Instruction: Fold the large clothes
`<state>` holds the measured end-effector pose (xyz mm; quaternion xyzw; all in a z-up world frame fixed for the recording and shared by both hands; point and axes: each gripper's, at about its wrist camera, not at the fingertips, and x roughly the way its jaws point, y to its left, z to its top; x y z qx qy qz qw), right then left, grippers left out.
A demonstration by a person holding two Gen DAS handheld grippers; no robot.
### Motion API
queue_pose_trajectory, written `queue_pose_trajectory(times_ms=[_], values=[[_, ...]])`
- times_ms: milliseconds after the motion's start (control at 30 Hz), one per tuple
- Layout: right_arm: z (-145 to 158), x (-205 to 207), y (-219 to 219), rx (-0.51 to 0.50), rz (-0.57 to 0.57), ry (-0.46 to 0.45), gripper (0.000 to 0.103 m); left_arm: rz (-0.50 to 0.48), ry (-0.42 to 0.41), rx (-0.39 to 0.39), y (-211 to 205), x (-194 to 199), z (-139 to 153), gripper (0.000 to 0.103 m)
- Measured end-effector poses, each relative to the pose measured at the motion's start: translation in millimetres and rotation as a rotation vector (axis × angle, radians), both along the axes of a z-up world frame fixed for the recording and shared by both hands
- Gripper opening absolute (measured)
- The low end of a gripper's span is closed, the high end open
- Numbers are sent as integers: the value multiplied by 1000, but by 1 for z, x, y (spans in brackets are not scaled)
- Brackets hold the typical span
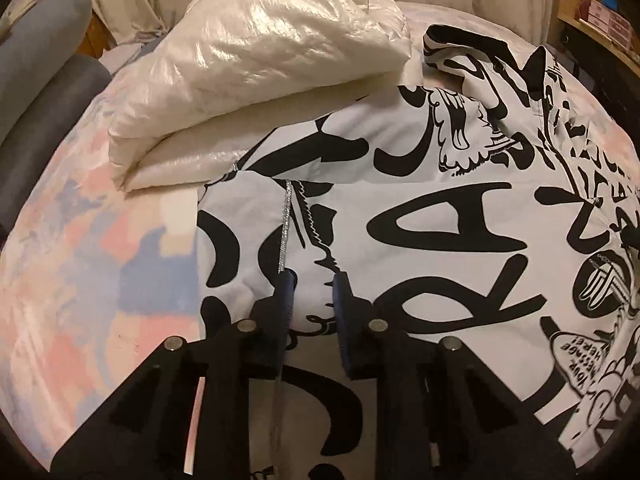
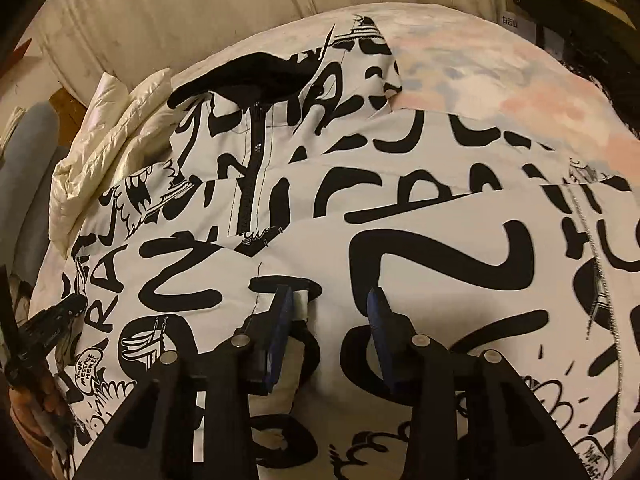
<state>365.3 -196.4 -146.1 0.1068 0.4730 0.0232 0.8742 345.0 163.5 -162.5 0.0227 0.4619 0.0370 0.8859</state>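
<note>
Jacket [image 1: 420, 216] spread flat on bed [image 1: 92, 248], ready for folding; bunched fabric pinched in left gripper [image 1: 311, 280] for lifting; right gripper [image 2: 332, 300] parted, straddling fabric ahead; cream coat [image 1: 256, 64] beyond

A bed with a pastel pink-and-blue sheet [image 1: 92, 248] carries two garments. A black-and-white printed jacket [image 1: 440, 216] is spread across its near right; a folded shiny cream jacket [image 1: 256, 76] lies far left, touching it.
</note>
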Motion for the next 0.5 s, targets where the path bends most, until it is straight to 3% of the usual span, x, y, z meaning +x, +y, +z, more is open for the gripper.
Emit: queue_pose_trajectory(times_ms=[133, 333, 500], values=[[11, -6, 5, 11, 14, -17, 38, 0, 25, -43, -3, -1, 8, 28], [36, -25, 14, 38, 20, -48, 38, -25, -13, -75, -12, -29, 38, 42], [66, -57, 18, 87, 54, -72, 38, -34, -79, -107, -23, -65, 74, 66]])
